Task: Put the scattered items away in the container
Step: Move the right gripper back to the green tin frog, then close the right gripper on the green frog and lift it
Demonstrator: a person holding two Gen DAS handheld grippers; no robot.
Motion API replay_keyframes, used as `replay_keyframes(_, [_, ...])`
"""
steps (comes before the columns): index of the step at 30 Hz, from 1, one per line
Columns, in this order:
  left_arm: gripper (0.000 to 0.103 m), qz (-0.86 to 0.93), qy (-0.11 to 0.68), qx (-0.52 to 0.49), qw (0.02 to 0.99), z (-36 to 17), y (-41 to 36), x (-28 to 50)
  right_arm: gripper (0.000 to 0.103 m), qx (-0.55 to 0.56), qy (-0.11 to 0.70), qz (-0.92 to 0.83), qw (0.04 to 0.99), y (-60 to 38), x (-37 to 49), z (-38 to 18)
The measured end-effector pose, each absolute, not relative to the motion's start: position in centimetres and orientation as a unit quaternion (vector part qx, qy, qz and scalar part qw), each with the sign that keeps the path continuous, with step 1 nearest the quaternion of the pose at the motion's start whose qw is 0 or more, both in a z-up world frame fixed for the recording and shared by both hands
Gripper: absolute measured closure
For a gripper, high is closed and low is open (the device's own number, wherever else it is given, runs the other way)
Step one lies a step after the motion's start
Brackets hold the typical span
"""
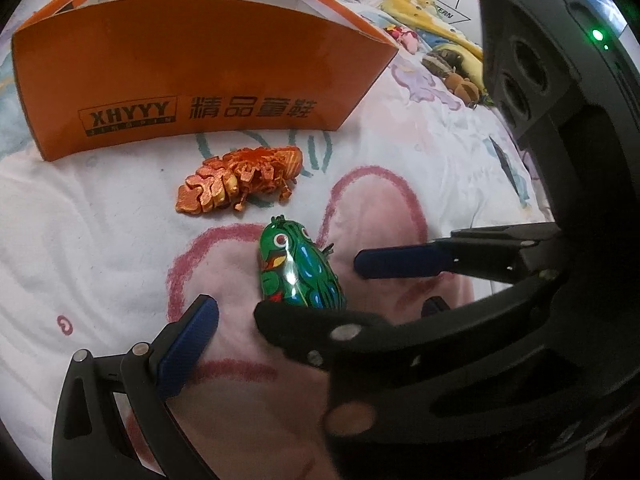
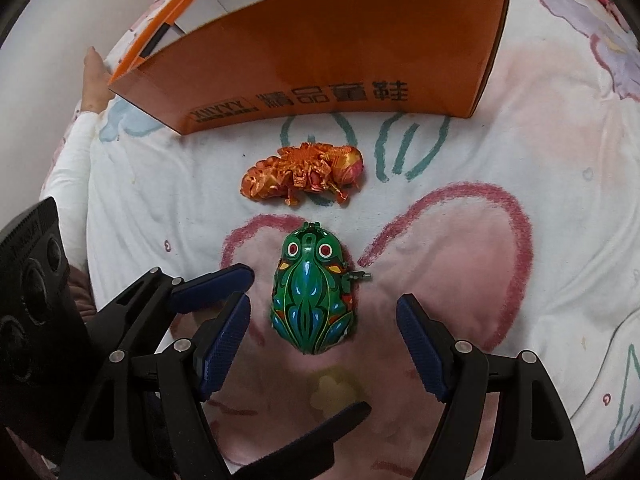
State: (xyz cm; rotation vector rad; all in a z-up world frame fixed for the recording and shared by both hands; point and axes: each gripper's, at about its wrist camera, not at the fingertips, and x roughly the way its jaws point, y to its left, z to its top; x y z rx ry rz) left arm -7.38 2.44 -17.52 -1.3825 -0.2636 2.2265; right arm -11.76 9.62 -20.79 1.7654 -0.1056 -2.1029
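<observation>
A green tin frog (image 2: 314,300) lies on the bedspread between the open fingers of my right gripper (image 2: 324,344), which stand on either side of it without touching. The frog also shows in the left wrist view (image 1: 298,266). An orange jointed lobster toy (image 2: 306,178) lies just beyond it, also in the left wrist view (image 1: 240,180). An open orange shoe box (image 2: 320,60) stands behind both, and shows in the left wrist view (image 1: 192,72) too. My left gripper (image 2: 236,272) is open and empty, left of the frog. The right gripper (image 1: 308,284) crosses the left wrist view.
The white bedspread (image 2: 520,160) has pink heart and teal drawings. A pile of soft toys and a yellow cloth (image 1: 448,52) lies at the far right of the bed. A person's hand (image 2: 94,76) rests at the box's left corner.
</observation>
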Motion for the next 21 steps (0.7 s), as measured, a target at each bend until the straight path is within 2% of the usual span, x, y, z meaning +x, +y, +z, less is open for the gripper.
replay_keyframes(3, [0.001,0.817,-0.096,-0.510,0.253,-17.8,2.6,-7.8,0.031,0.630,-0.034,-0.751,0.194,9.6,-11.9,-21.0])
replay_keyframes(6, [0.010,0.815,-0.103,-0.514,0.245,-18.3,2.3,-8.3,0.032,0.634,-0.034,-0.748,0.192,9.6,-12.1,-21.4])
replay_keyframes(10, [0.014,0.815,-0.108,-0.515,0.243,-18.5,1.9,-8.6,0.040,0.634,-0.025,-0.748,0.194,9.6,-12.1,-21.6])
replay_keyframes(14, [0.026,0.815,-0.106,-0.517,0.238,-19.0,1.4,-9.2,0.041,0.636,-0.023,-0.746,0.195,9.4,-12.2,-21.8])
replay_keyframes(16, [0.031,0.813,-0.109,-0.520,0.238,-19.2,1.1,-9.5,0.047,0.636,-0.019,-0.746,0.199,9.2,-12.2,-21.8])
replay_keyframes(21, [0.042,0.813,-0.103,-0.522,0.236,-19.2,0.8,-8.9,0.052,0.638,-0.013,-0.744,0.200,8.8,-12.2,-22.0])
